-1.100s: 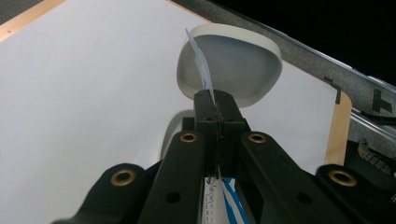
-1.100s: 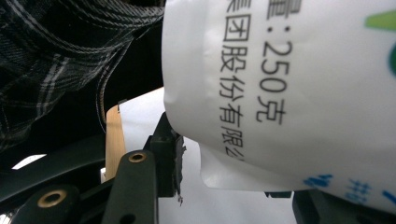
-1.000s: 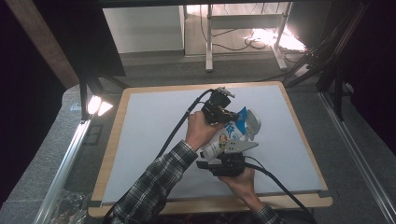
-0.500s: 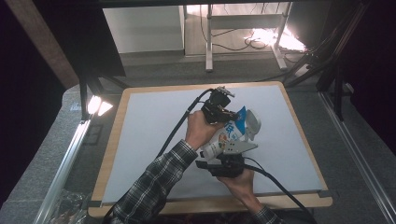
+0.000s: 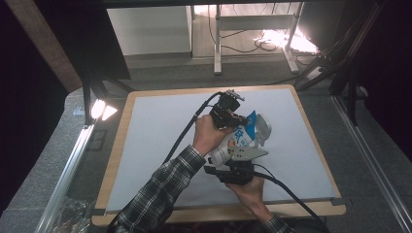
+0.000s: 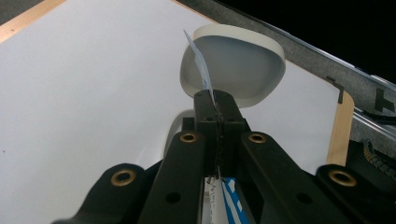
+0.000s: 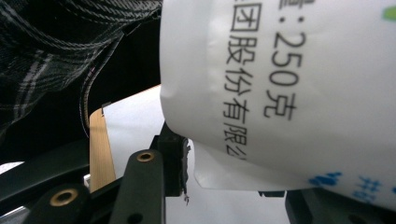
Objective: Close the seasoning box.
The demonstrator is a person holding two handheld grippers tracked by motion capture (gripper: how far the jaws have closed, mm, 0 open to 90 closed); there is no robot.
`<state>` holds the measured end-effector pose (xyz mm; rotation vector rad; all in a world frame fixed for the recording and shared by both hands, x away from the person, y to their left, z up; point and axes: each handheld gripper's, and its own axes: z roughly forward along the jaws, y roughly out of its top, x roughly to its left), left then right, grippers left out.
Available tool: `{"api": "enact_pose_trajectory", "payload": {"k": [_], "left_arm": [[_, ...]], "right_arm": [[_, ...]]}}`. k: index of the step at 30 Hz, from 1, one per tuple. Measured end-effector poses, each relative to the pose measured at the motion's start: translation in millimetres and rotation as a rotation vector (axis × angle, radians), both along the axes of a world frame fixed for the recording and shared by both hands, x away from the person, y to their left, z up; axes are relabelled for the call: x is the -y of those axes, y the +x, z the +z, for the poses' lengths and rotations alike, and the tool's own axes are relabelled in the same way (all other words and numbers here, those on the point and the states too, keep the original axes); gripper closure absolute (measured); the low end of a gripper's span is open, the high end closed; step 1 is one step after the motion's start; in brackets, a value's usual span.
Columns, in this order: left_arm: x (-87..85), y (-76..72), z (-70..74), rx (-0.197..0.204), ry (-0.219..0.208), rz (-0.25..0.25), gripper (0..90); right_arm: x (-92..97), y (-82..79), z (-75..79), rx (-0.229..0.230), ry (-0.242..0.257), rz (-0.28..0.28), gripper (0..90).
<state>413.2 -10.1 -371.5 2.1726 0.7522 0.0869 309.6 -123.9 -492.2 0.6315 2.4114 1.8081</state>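
Note:
A white and blue printed bag [image 5: 236, 141] hangs tilted between my two grippers over the white mat [image 5: 155, 141]. My left gripper [image 5: 239, 120] is shut on the bag's thin top edge [image 6: 198, 56], its jaws [image 6: 217, 100] pressed flat together above a white bowl [image 6: 243, 65]. The bowl [image 5: 263, 127] stands just right of the bag. My right gripper [image 5: 236, 159] holds the bag's lower end from below. In the right gripper view the bag [image 7: 289, 93] sits between the jaws of my right gripper [image 7: 229, 172], which have just been closing on it.
The mat lies on a wooden board [image 5: 121, 145] with a grey surround. A checked sleeve [image 5: 160, 194] reaches in from the bottom. Cables [image 5: 182, 136] trail from both grippers. Metal rails [image 5: 68, 160] run along the left and right sides.

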Motion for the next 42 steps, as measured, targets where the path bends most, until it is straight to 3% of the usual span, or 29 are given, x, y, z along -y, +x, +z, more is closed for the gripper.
{"api": "enact_pose_trajectory", "payload": {"k": [7,10,42], "left_arm": [[-0.7,1.5,0.2,-0.007,0.002,0.001,90.0],[-0.9,2.3,-0.4,-0.010,-0.010,0.007,90.0],[-0.3,10.5,-0.4,-0.043,0.026,0.003,90.0]], "right_arm": [[1.3,1.7,1.2,0.000,-0.002,0.002,66.2],[1.3,2.5,1.8,0.002,-0.002,0.003,66.2],[-1.2,7.4,1.0,-0.043,0.043,0.006,66.2]]}}
